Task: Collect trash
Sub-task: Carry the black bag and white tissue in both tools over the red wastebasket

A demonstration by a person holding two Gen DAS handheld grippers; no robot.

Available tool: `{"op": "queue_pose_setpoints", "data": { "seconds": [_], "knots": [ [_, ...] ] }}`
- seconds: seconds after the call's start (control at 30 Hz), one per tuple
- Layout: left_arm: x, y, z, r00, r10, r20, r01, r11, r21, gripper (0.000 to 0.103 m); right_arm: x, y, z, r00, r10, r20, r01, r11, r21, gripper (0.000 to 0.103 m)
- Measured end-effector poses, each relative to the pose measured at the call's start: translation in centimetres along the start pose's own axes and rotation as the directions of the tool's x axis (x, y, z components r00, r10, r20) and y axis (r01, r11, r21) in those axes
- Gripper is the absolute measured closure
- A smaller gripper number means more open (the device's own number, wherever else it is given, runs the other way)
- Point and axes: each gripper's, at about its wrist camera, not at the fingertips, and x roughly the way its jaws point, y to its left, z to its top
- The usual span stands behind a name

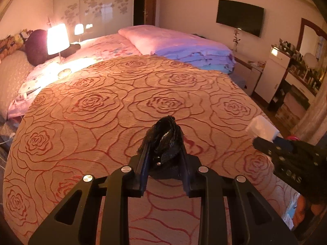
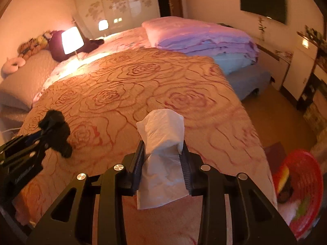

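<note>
Left wrist view: your left gripper point(image 1: 163, 140) sits low in the centre, its fingers point(image 1: 144, 163) closed on a crumpled wad of black plastic point(image 1: 166, 140) that bulges up between them and pokes past the tips toward twelve o'clock. Under it spreads the bed's rose-patterned cover point(image 1: 114, 102). At about ten o'clock a lit table lamp point(image 1: 57, 39) glows beside a dark plush shape. Toward one o'clock lies a stack of folded pink and blue quilts point(image 1: 184, 49), and a dark wall screen point(image 1: 240, 17) hangs beyond it. At three o'clock your right gripper point(image 1: 263, 136) comes in from the edge, holding something white.

In the right wrist view, your left gripper point(image 2: 54, 130) shows at nine o'clock with the black wad point(image 2: 55, 126) in its tips, above the cover point(image 2: 122, 85). In the centre, your right gripper point(image 2: 162, 149) has its fingers point(image 2: 139, 159) pressed onto a white tissue point(image 2: 161, 143), which stands up past the tips and hangs down loose below the pads, clear of the bed. The lamp point(image 2: 72, 39) is at eleven o'clock, the quilts point(image 2: 204, 38) at one o'clock. At four o'clock, off the bed's edge and lower, sits a red bin point(image 2: 302, 187) with scraps inside, blurred.
</note>
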Motion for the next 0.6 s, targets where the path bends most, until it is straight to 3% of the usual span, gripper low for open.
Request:
{"op": "queue_pose_setpoints", "data": {
  "seconds": [0.6],
  "knots": [
    [-2.4,-4.4,0.1,0.997,-0.079,0.014,0.078,0.994,0.077,0.078,-8.3,-5.8,-2.2,0.987,-0.117,0.112,0.104,0.988,0.118,0.070]
  ]
}}
